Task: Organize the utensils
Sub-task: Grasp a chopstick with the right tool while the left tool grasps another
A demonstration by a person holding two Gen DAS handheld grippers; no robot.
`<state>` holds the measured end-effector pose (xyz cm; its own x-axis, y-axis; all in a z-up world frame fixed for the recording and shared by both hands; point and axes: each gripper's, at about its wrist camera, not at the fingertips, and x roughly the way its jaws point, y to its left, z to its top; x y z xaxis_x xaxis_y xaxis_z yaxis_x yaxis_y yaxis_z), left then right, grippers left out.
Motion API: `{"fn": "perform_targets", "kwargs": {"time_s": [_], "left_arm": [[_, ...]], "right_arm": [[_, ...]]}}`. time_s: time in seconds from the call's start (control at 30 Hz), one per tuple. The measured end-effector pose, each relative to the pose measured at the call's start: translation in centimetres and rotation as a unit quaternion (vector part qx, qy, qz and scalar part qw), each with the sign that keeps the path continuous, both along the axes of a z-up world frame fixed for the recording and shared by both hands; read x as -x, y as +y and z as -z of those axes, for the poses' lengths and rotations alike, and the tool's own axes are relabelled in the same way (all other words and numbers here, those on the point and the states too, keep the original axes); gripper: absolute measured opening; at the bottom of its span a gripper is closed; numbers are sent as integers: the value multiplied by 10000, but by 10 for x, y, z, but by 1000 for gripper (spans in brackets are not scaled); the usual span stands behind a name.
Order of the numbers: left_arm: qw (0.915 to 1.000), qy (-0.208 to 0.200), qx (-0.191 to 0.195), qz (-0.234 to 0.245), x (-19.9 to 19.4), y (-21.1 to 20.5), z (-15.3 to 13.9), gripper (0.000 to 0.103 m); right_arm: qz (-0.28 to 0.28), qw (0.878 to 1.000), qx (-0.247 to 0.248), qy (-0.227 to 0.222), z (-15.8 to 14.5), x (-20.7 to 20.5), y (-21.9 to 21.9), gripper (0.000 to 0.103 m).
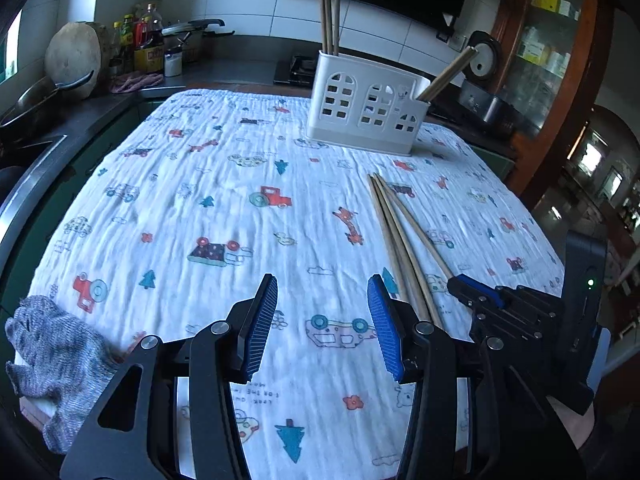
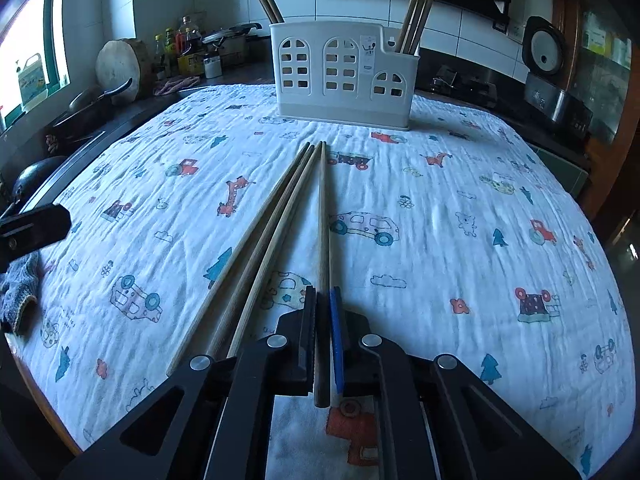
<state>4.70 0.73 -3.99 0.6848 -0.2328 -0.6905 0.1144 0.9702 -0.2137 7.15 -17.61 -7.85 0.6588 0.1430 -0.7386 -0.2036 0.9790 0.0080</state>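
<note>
Printed cloth covers the table, and a white utensil holder stands at its far side with chopsticks upright in both end compartments. My right gripper is shut on one wooden chopstick near its thick end. That chopstick points toward the holder. Three more chopsticks lie on the cloth just left of it. In the left wrist view my left gripper hangs open over bare cloth with nothing between its blue pads. The chopsticks and the right gripper lie to its right, the holder beyond.
A grey knitted glove lies at the table's near left corner. The counter on the left carries a pan, a round chopping block and bottles. A rice cooker and a wooden cabinet stand on the right.
</note>
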Motion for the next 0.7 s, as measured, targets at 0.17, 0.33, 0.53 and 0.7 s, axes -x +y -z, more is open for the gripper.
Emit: {"fn": "perform_targets", "kwargs": {"time_s": [0.17,0.33,0.53,0.7], "left_arm": [[9989,275,184,330,-6,-26,17,46],[9962,498,335,637,-15,-52,32,35],[9939,715,465,695,-31,-65,44,22],[9939,814,427,613,-41,-70,49,15]], "right_arm": [[-7,9996,-78,-267,-18,11,-8,7],[-19,9983,-162,-559,-40,19,-17,6],[-14,9959,-224,-880,-66,28,-27,7],[9,9945,-265,-1011,-75,32,-34,7]]}}
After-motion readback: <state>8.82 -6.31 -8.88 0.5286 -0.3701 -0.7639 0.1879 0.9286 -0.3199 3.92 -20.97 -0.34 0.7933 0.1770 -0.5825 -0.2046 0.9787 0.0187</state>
